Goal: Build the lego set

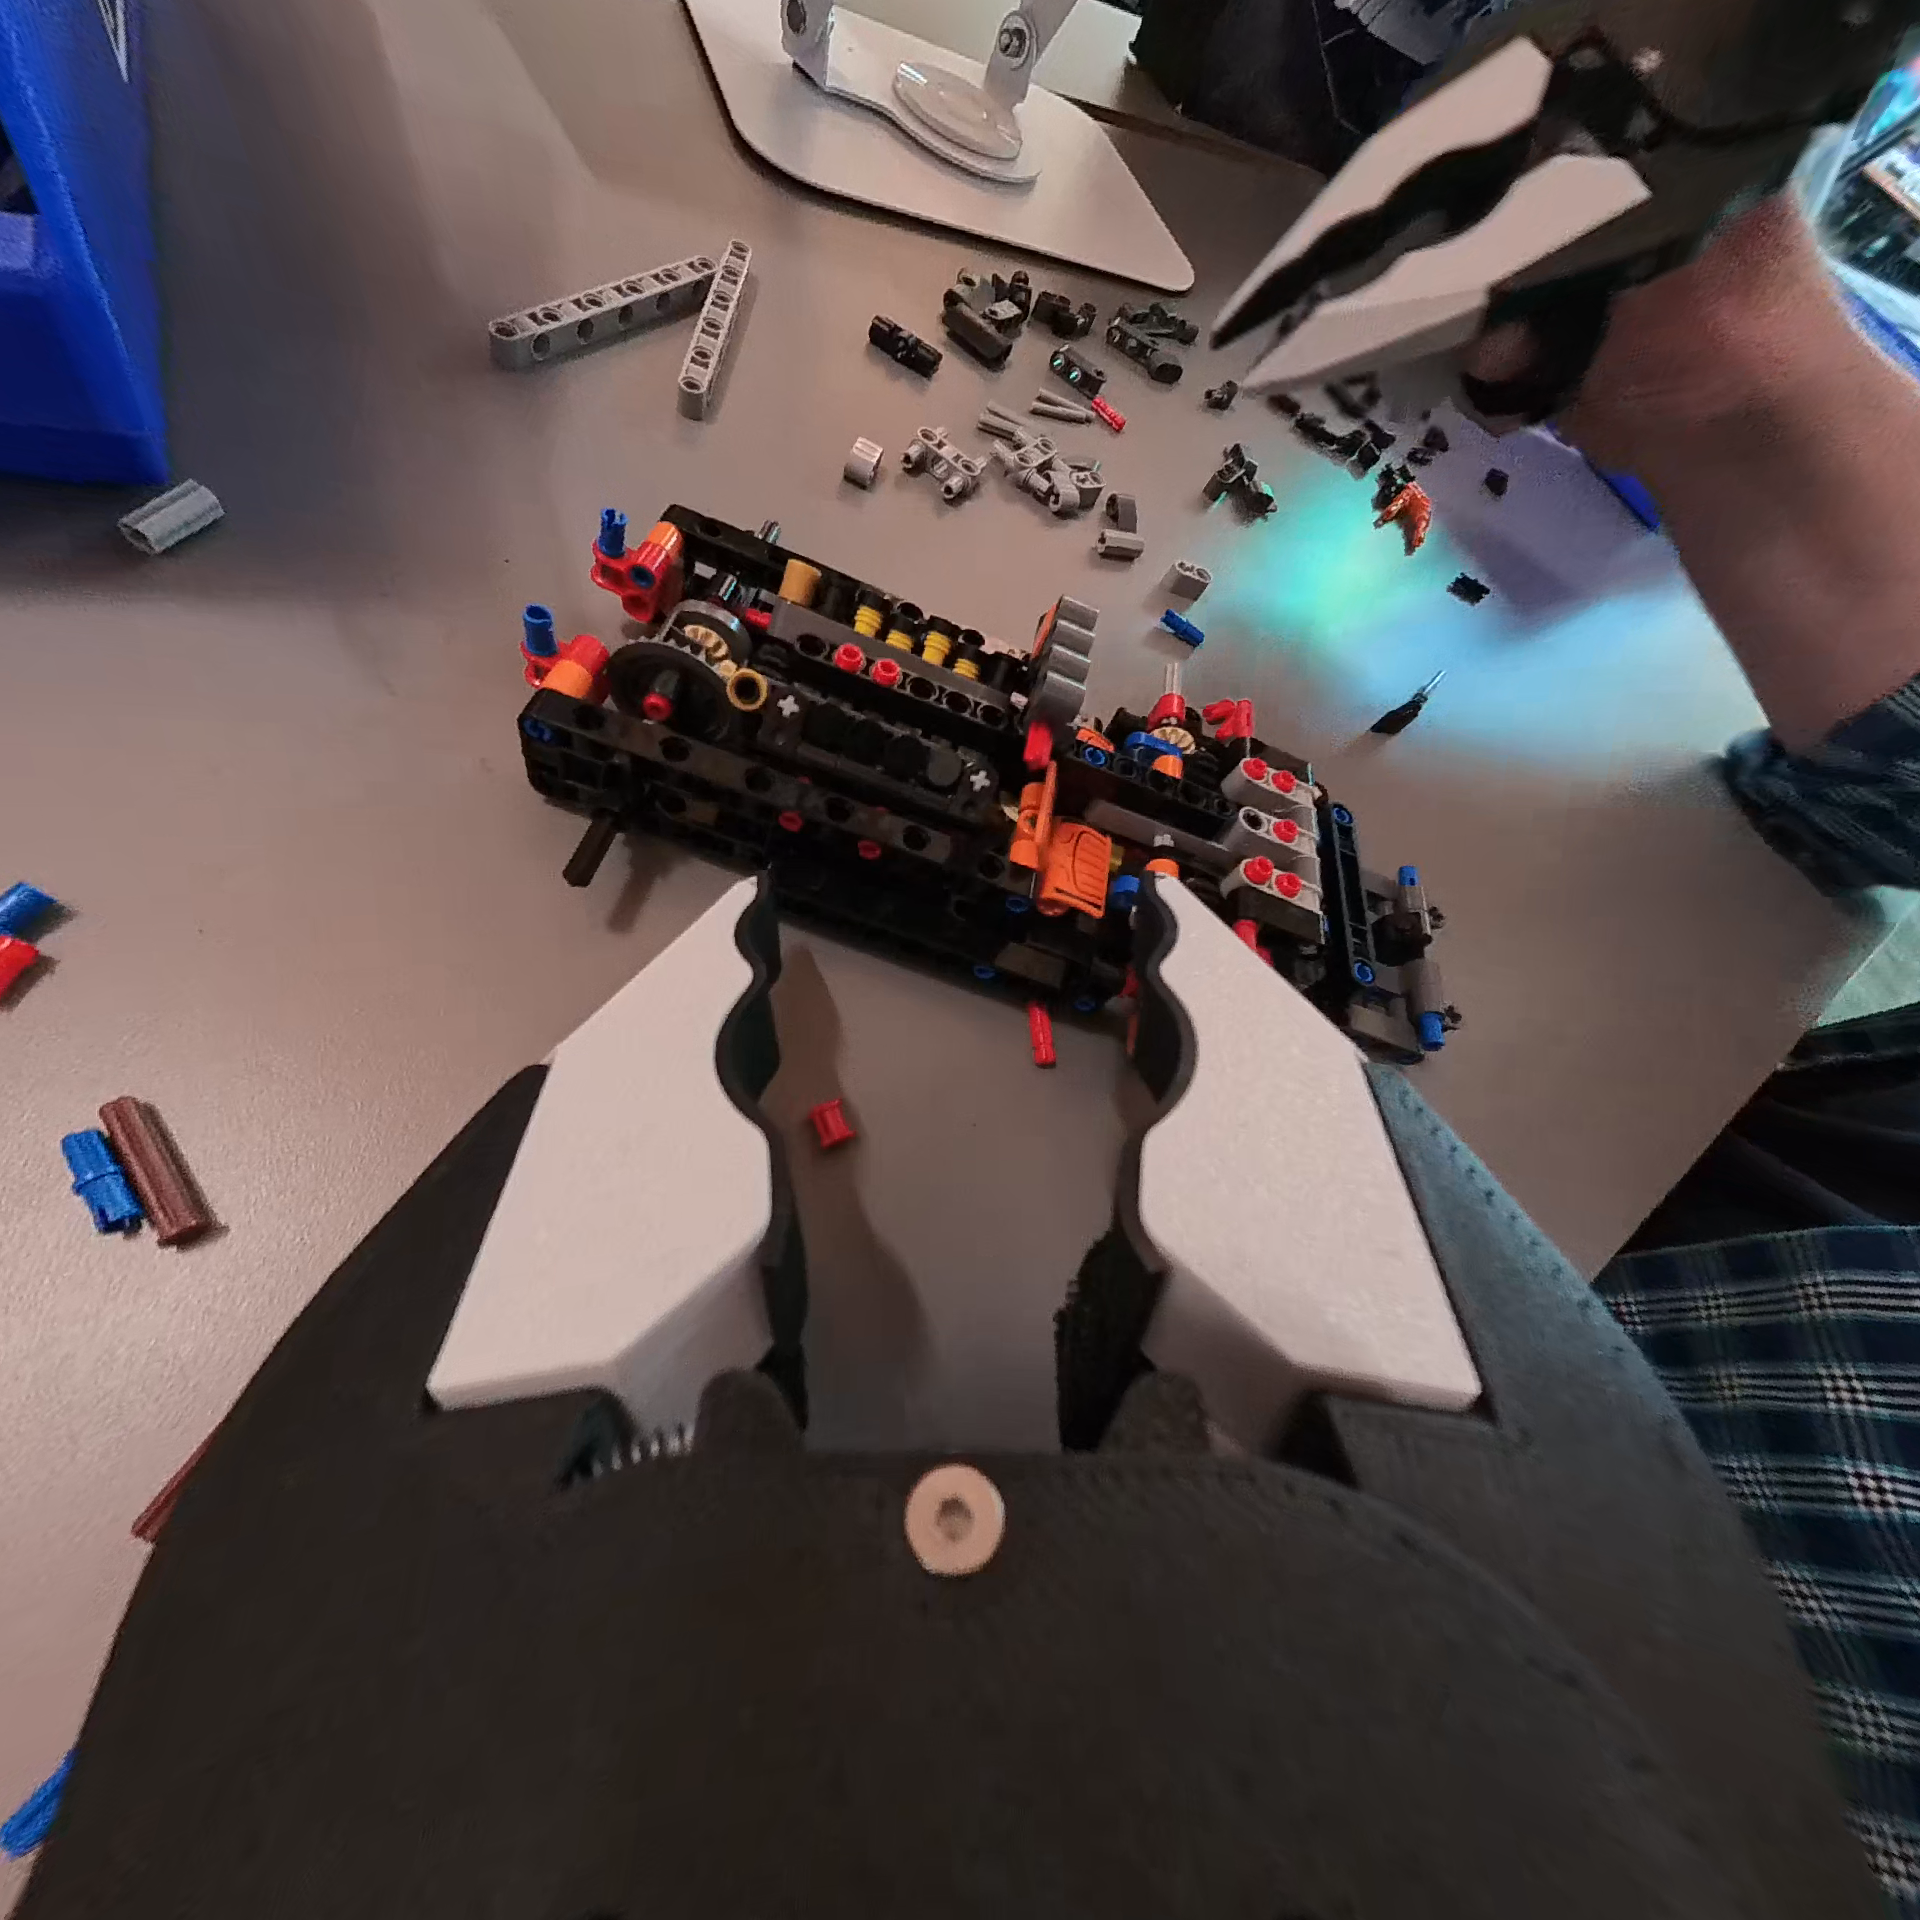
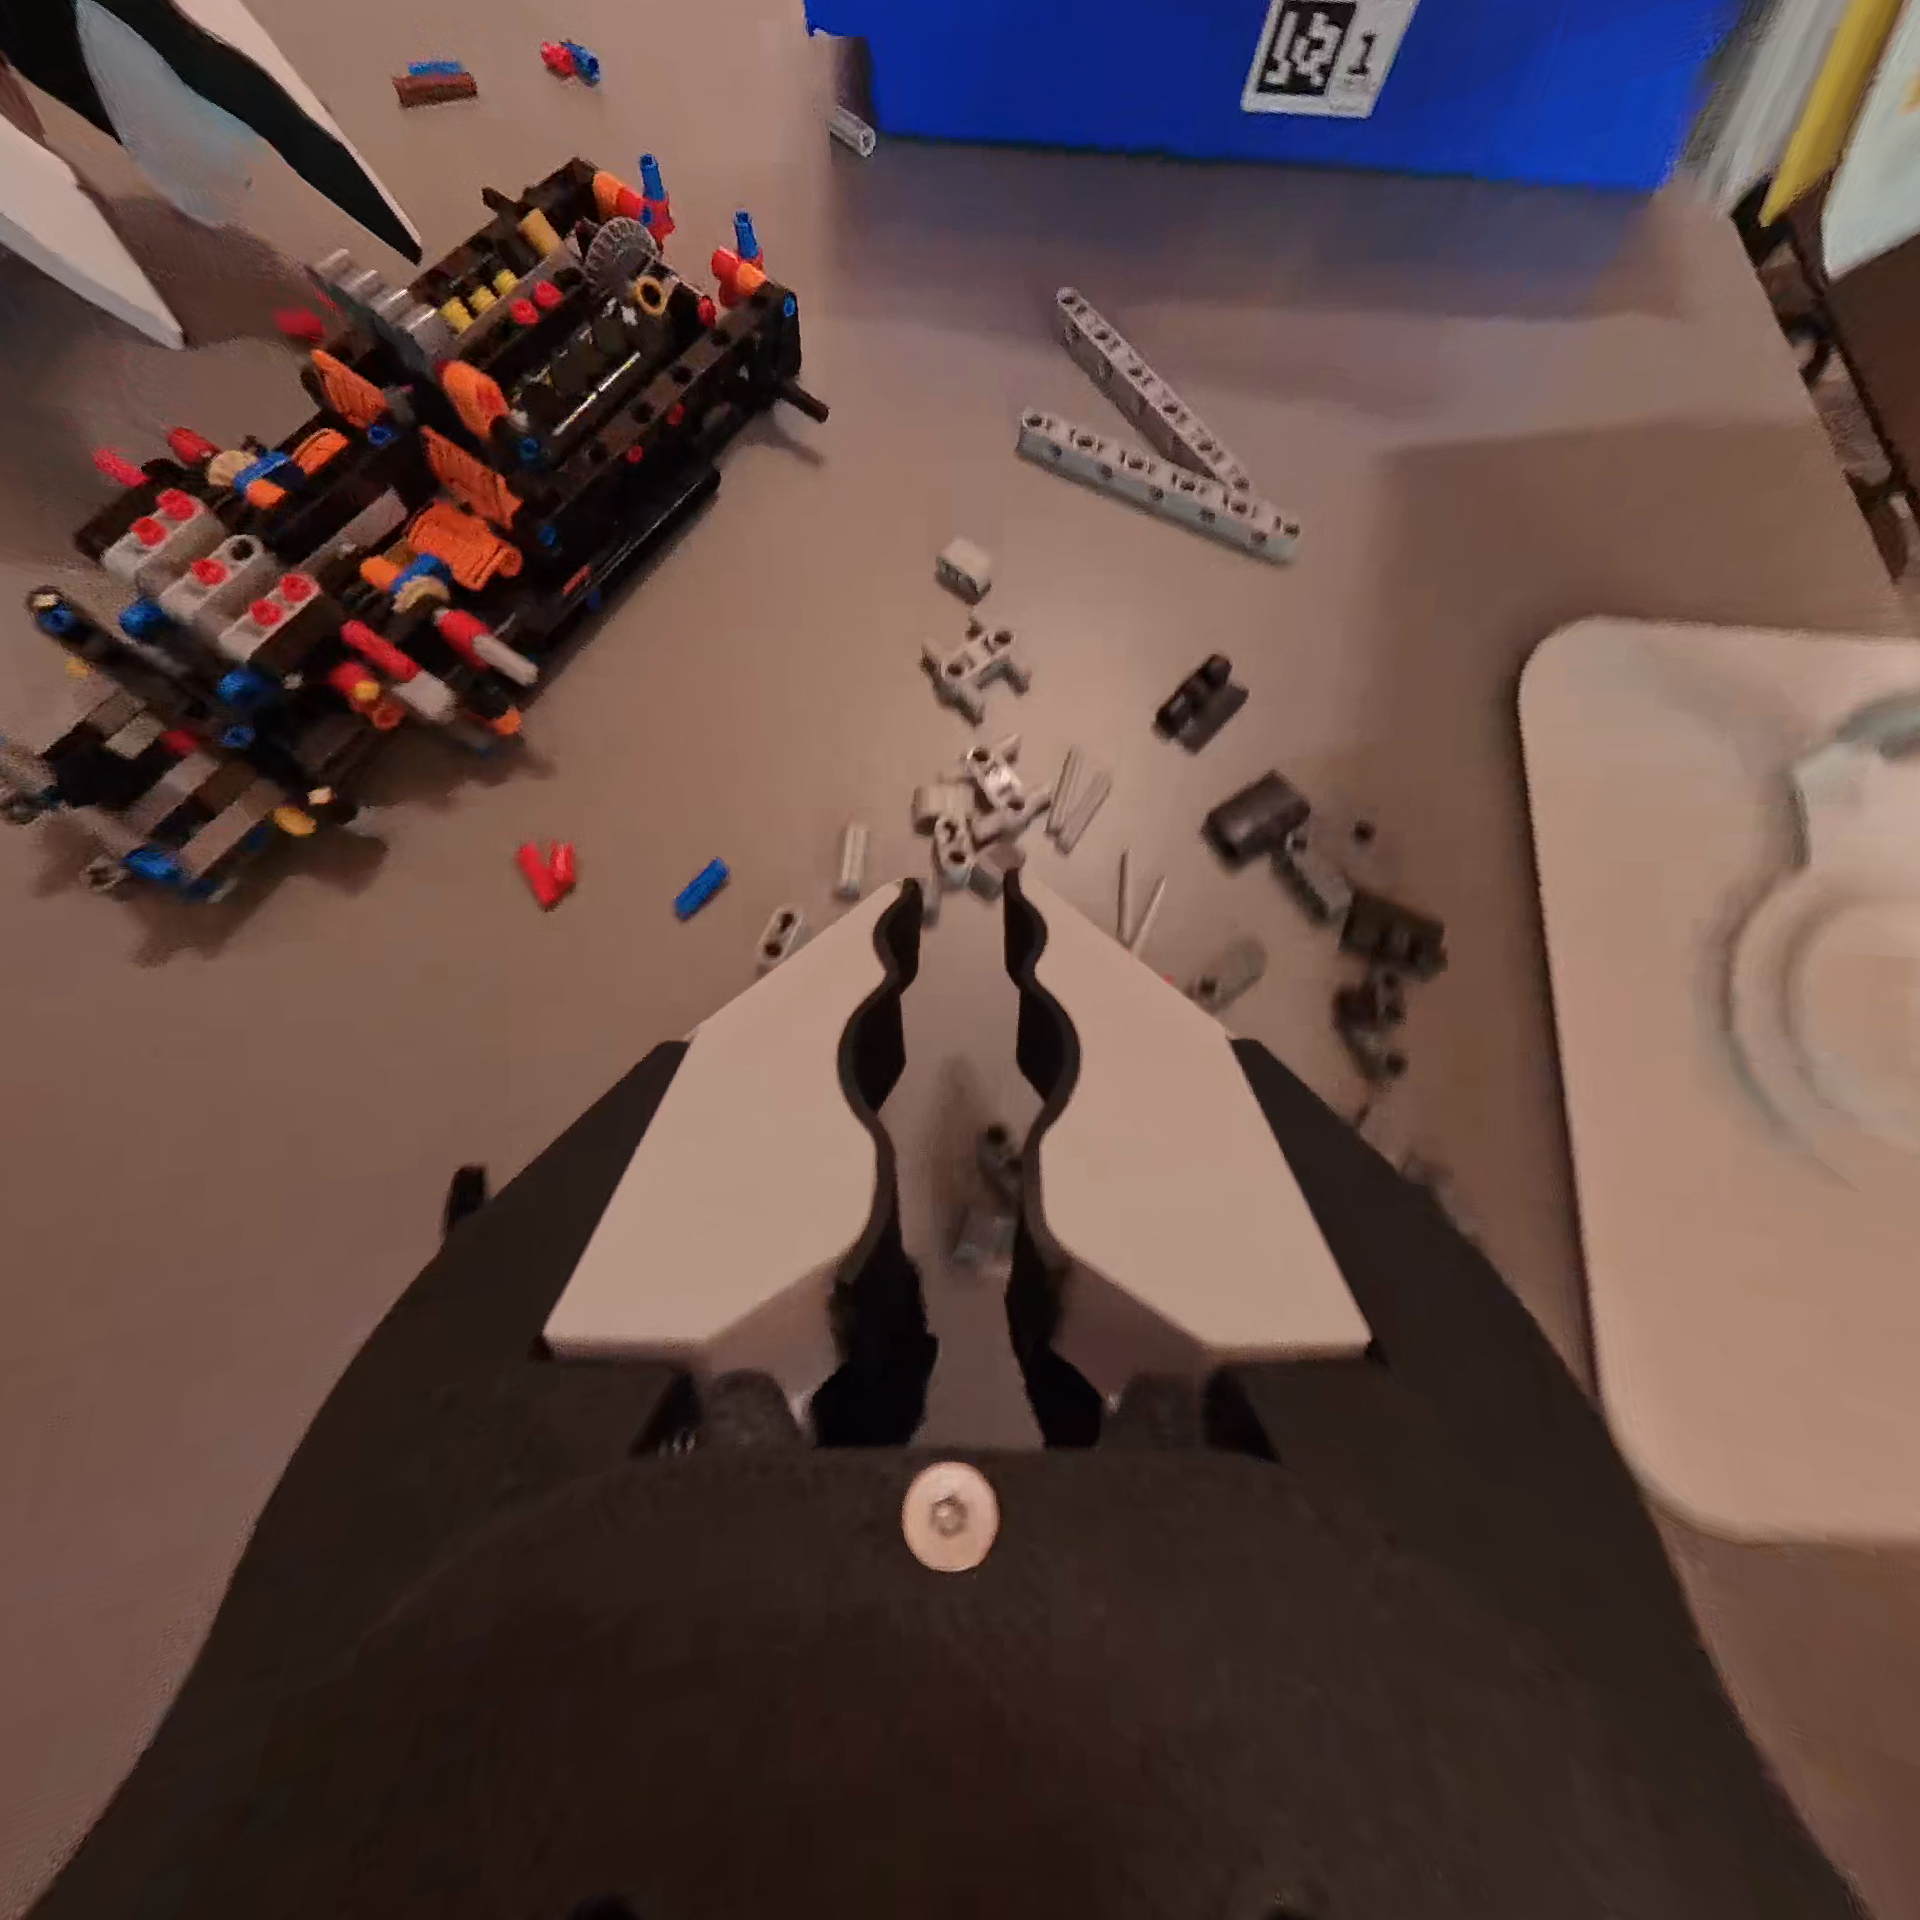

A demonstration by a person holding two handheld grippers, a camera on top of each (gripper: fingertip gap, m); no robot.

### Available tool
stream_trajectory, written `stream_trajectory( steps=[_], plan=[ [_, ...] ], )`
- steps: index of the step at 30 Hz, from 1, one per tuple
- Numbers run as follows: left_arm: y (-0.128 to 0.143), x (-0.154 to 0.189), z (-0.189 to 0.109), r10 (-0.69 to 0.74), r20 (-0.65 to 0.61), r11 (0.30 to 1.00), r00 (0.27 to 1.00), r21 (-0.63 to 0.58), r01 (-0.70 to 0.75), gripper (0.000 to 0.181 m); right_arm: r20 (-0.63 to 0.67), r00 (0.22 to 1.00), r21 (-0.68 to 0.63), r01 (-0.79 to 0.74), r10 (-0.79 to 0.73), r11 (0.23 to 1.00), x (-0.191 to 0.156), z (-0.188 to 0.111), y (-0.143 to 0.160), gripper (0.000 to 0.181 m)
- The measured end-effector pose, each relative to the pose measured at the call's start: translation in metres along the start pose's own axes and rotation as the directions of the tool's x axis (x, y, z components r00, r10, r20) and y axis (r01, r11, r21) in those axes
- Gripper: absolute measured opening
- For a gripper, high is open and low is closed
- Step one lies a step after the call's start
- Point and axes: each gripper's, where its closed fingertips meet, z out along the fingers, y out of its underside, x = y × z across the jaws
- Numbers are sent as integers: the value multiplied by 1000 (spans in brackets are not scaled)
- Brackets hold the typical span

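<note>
Two hand-held grippers are empty: the left hand-held gripper (image 1: 951, 894) is wide open just before the long side of the half-built car (image 1: 966, 790) at mid-bench; the right hand-held gripper (image 2: 961, 888), narrowly open, points at small grey parts (image 2: 977, 805), nearer to them.

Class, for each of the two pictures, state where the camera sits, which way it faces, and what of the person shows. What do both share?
Left wrist view: sits on the left tongs, facing the lego chassis; right tongs and forearm show.
Right wrist view: sits on the right tongs, facing loose grey pieces; left tongs' tips show top left.
Shared: chassis, two grey beams, blue bin.
</note>
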Motion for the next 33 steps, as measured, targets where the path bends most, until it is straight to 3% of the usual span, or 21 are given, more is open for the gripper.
stream_trajectory(
  steps=[5, 8, 14, 21, 24, 28, 33],
  plan=[
    [1, 2, 1, 11, -6, 1000, 1000, -5, -11, 69, 121, 979, -90, 174, -163, 981, 8, 40, -4, 9],
    [1, 3, 1, 9, -18, 1000, 1000, -8, -9, 68, 131, 968, -133, 229, -212, 964, 11, 54, -3, 10],
    [0, 4, 2, 6, -32, 1000, 999, -9, -7, 68, 200, 958, -203, 245, -204, 948, 11, 65, 8, 11],
    [0, 4, 2, 0, -33, 1000, 999, -10, -1, 69, 223, 964, -168, 183, -144, 969, 11, 66, 5, 5],
    [0, 3, 2, 0, -31, 1000, 1000, -11, 0, 68, 211, 969, -106, 151, -127, 983, 9, 53, -5, 5],
    [0, 3, 3, -2, -27, 1000, 1000, -13, 2, 68, 180, 977, -32, 125, -118, 992, 1, 9, -13, 5],
    [1, 2, 3, -1, -24, 1000, 1000, -15, 1, 68, 147, 985, -25, 92, -87, 995, -25, -56, 14, 5]
  ],
)
